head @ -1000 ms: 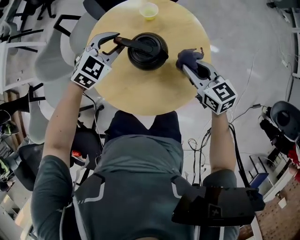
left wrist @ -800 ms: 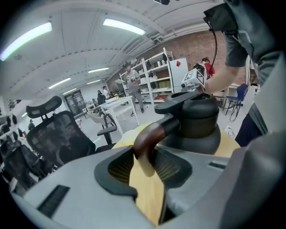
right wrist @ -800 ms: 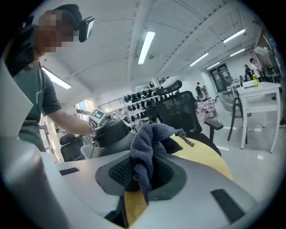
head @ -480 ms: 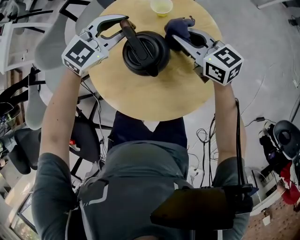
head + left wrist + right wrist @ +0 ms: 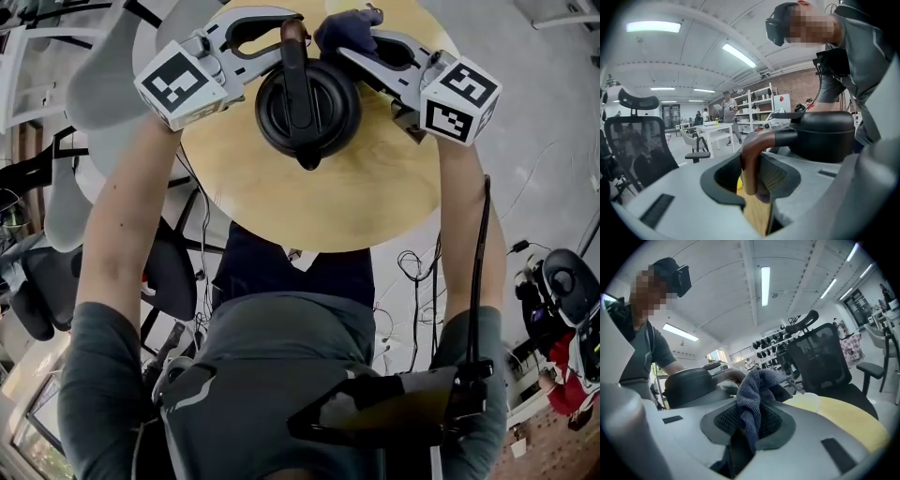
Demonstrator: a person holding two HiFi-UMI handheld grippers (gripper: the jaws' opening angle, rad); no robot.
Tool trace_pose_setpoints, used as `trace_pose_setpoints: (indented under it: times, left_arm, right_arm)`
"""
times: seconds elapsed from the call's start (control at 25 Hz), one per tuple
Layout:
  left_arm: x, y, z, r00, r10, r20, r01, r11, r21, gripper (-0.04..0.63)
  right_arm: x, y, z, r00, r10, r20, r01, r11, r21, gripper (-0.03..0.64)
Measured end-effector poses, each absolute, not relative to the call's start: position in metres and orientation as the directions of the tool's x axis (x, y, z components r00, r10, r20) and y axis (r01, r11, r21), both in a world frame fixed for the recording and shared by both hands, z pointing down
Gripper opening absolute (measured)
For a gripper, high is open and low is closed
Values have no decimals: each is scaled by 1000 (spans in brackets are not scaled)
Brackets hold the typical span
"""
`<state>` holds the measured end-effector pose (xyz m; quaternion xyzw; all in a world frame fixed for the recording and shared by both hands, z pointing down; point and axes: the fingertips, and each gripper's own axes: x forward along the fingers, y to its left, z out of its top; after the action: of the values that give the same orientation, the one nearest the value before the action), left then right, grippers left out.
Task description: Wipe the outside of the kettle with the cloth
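A black kettle (image 5: 307,108) stands on the round wooden table (image 5: 309,206), its brown-tipped handle (image 5: 292,42) pointing away from me. My left gripper (image 5: 284,26) has just been closing and is shut on that handle; in the left gripper view the handle (image 5: 752,154) sits between the pads, with the kettle's body (image 5: 825,136) behind. My right gripper (image 5: 352,45) is shut on a dark blue cloth (image 5: 345,26), held at the kettle's far right side beside the handle. In the right gripper view the cloth (image 5: 754,399) bunches out of the jaws, with the kettle (image 5: 689,383) to the left.
A pale yellow cup (image 5: 806,401) stands on the table beyond the cloth. Grey chairs (image 5: 103,66) crowd the table's left side and a black office chair (image 5: 820,362) stands past its far edge. Cables lie on the floor (image 5: 412,272) to the right.
The kettle has turned, so its handle now points away instead of left, with the left gripper following it. The right gripper carried the cloth from the kettle's right to its far side.
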<state>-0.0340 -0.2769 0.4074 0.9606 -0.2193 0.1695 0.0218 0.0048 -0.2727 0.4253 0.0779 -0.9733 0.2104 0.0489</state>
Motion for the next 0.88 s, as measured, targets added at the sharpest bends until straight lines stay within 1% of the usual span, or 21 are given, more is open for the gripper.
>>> trace_pose_setpoints:
  times: [0.08, 0.2, 0.4, 0.56, 0.8, 0.88]
  left_arm:
    - [-35, -277, 407, 850, -410, 330, -426, -904, -29, 114]
    - [-25, -269, 404, 842, -419, 338, -425, -903, -63, 115]
    - [-11, -258, 402, 823, -447, 352, -445, -891, -92, 126]
    - [-41, -258, 408, 791, -497, 357, -503, -860, -83, 158]
    - [-88, -220, 387, 776, -556, 299, -590, -807, 31, 155]
    - [-101, -210, 388, 752, -595, 283, -636, -769, 73, 132]
  right_arm:
    - [-3, -270, 424, -990, -86, 114, -126, 906, -404, 87]
    - [3, -260, 415, -996, -40, 79, -69, 909, -411, 87]
    - [24, -246, 410, -997, -5, 81, -38, 909, -414, 87]
    - [24, -244, 415, -997, 28, 66, -4, 896, -444, 87]
    - [28, -238, 411, -998, 36, 59, 6, 894, -448, 87]
    - [28, -238, 413, -998, 40, 51, 13, 891, -455, 87]
